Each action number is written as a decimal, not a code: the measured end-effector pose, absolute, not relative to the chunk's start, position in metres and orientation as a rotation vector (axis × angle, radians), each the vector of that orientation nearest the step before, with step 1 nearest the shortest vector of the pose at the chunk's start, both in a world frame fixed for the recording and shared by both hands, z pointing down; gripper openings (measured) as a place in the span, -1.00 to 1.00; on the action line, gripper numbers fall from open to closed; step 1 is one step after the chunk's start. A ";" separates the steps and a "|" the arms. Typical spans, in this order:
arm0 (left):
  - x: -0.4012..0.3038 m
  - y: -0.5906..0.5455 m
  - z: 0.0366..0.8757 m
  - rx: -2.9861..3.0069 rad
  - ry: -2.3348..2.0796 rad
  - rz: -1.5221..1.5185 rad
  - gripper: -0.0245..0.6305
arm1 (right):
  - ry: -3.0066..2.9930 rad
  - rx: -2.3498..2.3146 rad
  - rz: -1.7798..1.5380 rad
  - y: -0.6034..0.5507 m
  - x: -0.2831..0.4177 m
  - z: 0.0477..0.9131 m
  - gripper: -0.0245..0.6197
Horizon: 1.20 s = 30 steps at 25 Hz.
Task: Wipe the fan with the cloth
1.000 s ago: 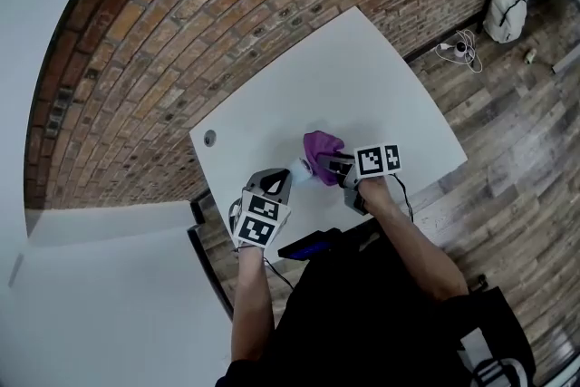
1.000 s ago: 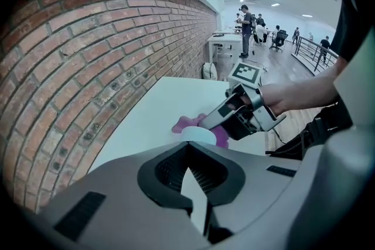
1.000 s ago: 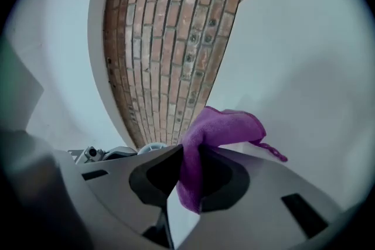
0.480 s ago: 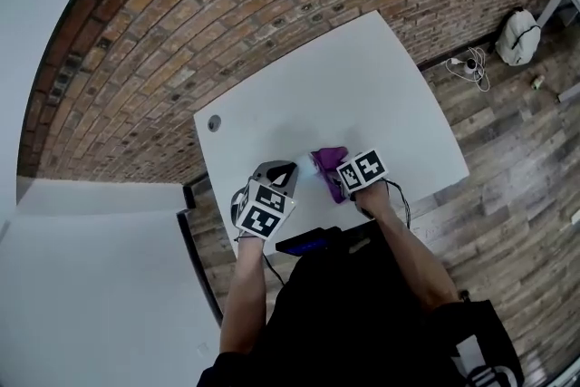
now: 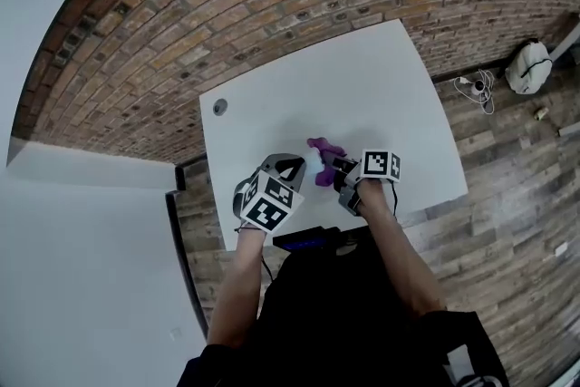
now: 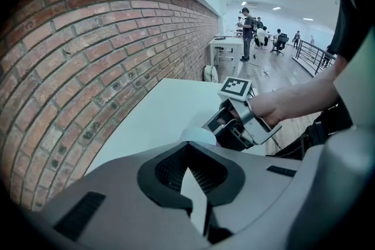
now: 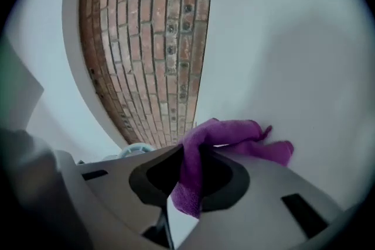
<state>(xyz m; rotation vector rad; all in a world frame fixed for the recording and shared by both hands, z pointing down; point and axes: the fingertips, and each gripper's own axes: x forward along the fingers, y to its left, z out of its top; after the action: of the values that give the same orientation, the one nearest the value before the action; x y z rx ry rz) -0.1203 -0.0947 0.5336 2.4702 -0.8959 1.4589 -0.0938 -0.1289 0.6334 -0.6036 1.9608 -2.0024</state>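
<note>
- Two tools face each other close to the near edge of the surface [image 5: 362,86], about midway along it, with the fan [image 5: 312,160] between their tips.
- Left tool [image 5: 286,168]: its jaws are closed together and it points steeply down. The fan's pale rounded head shows just past the tips. A pale sliver sits in the slit between the jaws, and I cannot tell whether it is part of the fan or the surface behind.
- Right tool [image 5: 335,169]: its jaws are clamped on the cloth [image 5: 323,148]. The cloth bunches out beyond the tips in a purple fold, and a short tail hangs back between the jaws.
- Deciding relation: the fan lies off the right tool's axis, on the side toward the left tool. In the right gripper view it peeks out beside one jaw rather than straight ahead, and the cloth's fold spreads the other way.
- Cloth and fan look touching or just beside each other in the head view; I cannot tell which.
- Right hand carries the cloth, so the wipe likely calls for a sideways sweep toward the left tool, not a push forward.
- Fan's long axis is too small to read.
</note>
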 end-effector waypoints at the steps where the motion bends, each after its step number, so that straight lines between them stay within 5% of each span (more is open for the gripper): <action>1: -0.120 -0.095 0.534 2.472 -0.896 1.458 -0.93 | 2.027 -0.664 -1.996 -0.129 -0.096 0.643 -0.72; 11: -0.119 -0.096 0.533 2.483 -0.893 1.442 -0.93 | 3.169 -0.949 -1.724 -0.122 -0.093 0.684 -0.72; 18: -0.120 -0.097 0.533 2.485 -0.909 1.417 -0.93 | 2.804 -1.013 -1.795 -0.173 -0.092 0.668 -0.72; 30: -0.119 -0.098 0.531 2.498 -0.908 1.409 -0.93 | 2.925 -0.781 -1.997 -0.048 -0.092 0.694 -0.72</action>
<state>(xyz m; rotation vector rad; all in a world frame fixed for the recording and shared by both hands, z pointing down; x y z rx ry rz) -0.1190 -0.0978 0.5311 2.4981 -0.9083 1.4092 -0.0921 -0.0484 0.6939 -0.7807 2.9248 -1.9966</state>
